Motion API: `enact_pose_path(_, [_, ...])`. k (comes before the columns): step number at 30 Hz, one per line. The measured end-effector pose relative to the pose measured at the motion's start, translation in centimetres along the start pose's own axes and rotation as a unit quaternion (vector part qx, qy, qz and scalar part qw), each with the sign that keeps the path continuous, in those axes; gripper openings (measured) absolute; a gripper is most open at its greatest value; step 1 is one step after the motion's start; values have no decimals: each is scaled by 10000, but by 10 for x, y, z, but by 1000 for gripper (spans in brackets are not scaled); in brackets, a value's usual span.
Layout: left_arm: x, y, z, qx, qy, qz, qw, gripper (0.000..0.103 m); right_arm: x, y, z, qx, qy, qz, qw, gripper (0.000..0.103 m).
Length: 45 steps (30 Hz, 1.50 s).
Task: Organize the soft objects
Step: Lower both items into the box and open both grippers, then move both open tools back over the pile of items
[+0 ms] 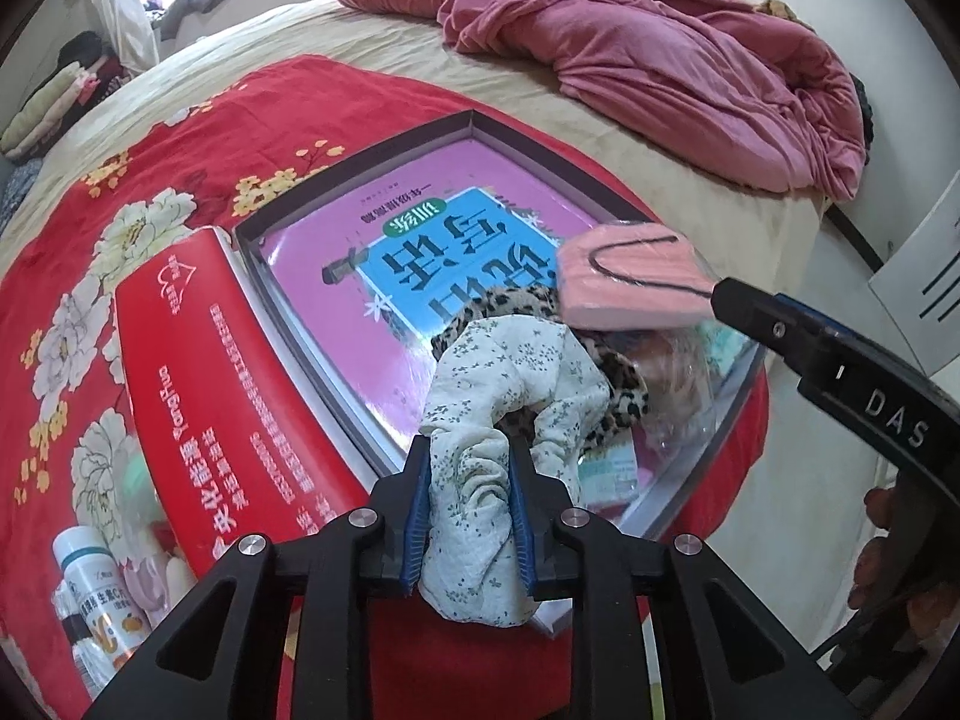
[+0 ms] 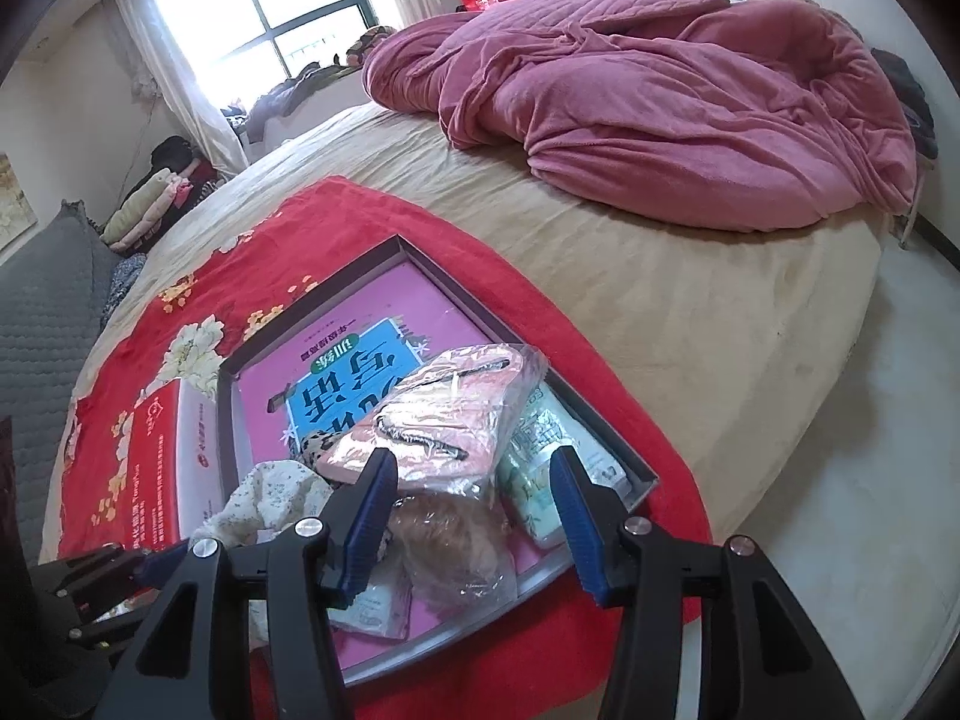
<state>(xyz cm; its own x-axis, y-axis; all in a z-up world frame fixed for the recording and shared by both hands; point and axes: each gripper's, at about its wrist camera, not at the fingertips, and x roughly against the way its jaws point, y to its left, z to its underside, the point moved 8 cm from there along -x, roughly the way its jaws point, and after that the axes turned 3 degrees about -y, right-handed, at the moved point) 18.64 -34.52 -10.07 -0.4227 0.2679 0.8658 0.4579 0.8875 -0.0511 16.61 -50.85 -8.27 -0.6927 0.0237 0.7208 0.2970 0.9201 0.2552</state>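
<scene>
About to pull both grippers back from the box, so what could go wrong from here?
The white floral cloth sits between the left gripper pads, so it may drag back out of the grey box. The bagged pink item lies tilted on a loose pile and could slide. The right gripper is open just above the plastic and could snag it.
</scene>
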Motion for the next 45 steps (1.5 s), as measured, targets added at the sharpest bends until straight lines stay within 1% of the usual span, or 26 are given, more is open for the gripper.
enact_pose_path(2, [2,-2,1,-29,-6,19,10000,29,4,1,1,8,-16,1,10000,53])
enact_pose_path(4, [5,-6,4,-70,-13,104,9999,39,8,2,1,10,-51,-15,10000,53])
enact_pose_path(5, [6,-8,5,-96,-16,143,9999,41,10,3,1,21,-65,-13,10000,53])
enact_pose_path(7, [9,-12,6,-165,-35,160,9997,51,14,4,1,32,-93,-5,10000,53])
enact_pose_path(10, [13,-15,6,-243,-63,124,9996,58,18,4,0,46,-115,11,9999,53])
enact_pose_path(15, [27,-19,8,-328,-133,178,9992,61,27,5,-2,79,-172,43,9998,53])
enact_pose_path(21, [49,-24,10,-444,-313,183,9984,63,42,8,-5,127,-289,107,9994,53])
enact_pose_path(23, [57,-24,10,-497,-386,162,9979,63,48,9,-7,146,-333,109,9993,55])
enact_pose_path(25, [68,-23,10,-551,-502,54,9972,64,56,12,-9,212,-397,140,9989,62])
enact_pose_path(26, [71,-22,10,-548,-528,66,9971,64,59,13,-9,247,-425,167,9987,62])
enact_pose_path(27, [76,-22,10,-524,-561,101,9970,64,62,14,-9,276,-441,174,9985,63])
enact_pose_path(30, [92,-15,11,-449,-700,69,9965,75,70,20,-10,358,-479,158,9981,63])
enact_pose_path(35, [114,-3,11,-335,-889,6,9955,76,84,33,-10,497,-536,130,9972,65])
enact_pose_path(38, [124,4,12,-262,-950,-14,9951,76,92,42,-11,583,-590,117,9965,70])
enact_pose_path(42, [143,21,15,-33,-1116,-62,9937,76,106,54,-14,682,-693,105,9952,72])
enact_pose_path(45, [158,36,19,125,-1241,-71,9922,77,116,67,-16,800,-778,86,9937,75])
